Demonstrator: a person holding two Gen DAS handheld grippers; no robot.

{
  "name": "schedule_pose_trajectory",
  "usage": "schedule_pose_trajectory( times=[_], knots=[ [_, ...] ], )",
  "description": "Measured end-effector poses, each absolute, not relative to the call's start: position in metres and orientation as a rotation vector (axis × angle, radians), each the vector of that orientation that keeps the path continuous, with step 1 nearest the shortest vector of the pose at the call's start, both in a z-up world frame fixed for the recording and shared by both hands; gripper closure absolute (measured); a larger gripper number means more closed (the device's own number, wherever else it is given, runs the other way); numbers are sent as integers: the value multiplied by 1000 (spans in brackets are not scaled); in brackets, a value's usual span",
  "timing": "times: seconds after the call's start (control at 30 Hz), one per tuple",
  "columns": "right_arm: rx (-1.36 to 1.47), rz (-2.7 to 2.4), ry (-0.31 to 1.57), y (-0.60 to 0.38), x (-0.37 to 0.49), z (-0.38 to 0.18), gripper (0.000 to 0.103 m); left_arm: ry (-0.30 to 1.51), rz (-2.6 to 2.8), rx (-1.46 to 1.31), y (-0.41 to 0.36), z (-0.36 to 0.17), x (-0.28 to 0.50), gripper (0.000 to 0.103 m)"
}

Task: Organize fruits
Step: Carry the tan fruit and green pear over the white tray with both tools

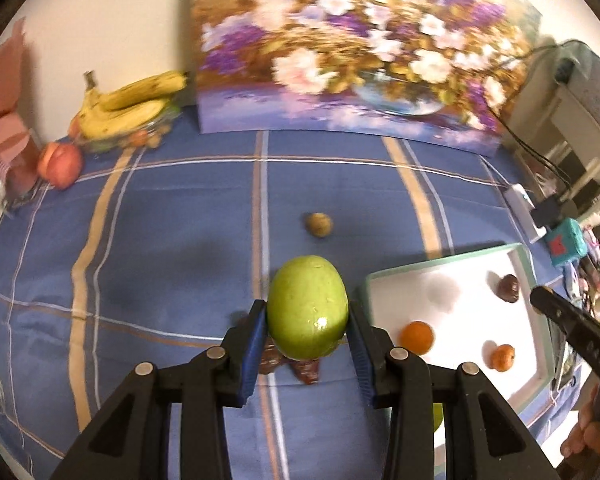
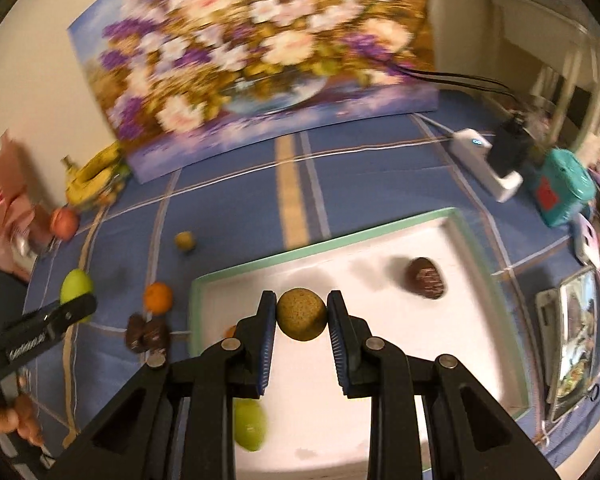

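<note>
**Two fruits in the air, one tray waiting**

Between the blue-padded fingers [image 1: 260, 344] of the left gripper [image 1: 307, 320] sits a green fruit [image 1: 308, 306], egg-shaped, its long axis running away from the gripper along the fingers, narrow end outward. The fingers press on both its flanks, and it hangs above the blue checked cloth of the bench [image 1: 160, 240], just left of the white tray [image 1: 444, 272] with the mint-green rim. So the tray lies to this gripper's right and slightly ahead; that sideways gap is, I judge, what its coming move turns on.

The right gripper [image 2: 301, 318] is better placed: its fingers are narrowed onto a small round tan fruit [image 2: 301, 314], which hangs directly over the tray's white floor. This hand looks nearer to a drop.

Already in the tray are a dark brown fruit [image 2: 426, 278], an orange one [image 1: 417, 337] and a smaller orange one [image 1: 502, 357]. Loose on the cloth beyond lies another small tan fruit [image 1: 319, 224]; far back, bananas [image 1: 132, 104] and a red apple [image 1: 60, 164] sit by the flower painting [image 1: 360, 48].
</note>
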State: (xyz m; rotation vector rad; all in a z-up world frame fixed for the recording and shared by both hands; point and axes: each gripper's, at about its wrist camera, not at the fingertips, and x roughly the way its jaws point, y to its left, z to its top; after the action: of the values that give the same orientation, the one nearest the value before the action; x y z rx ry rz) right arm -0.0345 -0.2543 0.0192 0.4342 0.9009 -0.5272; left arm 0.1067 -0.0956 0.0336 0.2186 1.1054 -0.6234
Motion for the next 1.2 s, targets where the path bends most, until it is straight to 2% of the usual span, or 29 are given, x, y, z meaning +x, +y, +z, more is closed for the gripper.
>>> schedule_pose_trajectory(
  times=[0.43,0.93,1.2],
  knots=[
    [480,-587,890,-296,-45,28,76,1117,-711,333,-154,15,83,61],
    [477,-575,986,-307,-25,-4,76,1167,-713,422,-203,-40,86,61],
    [499,-594,1089,-315,-20,-42,76,1195,-715,441,-206,-55,85,61]
  ],
)
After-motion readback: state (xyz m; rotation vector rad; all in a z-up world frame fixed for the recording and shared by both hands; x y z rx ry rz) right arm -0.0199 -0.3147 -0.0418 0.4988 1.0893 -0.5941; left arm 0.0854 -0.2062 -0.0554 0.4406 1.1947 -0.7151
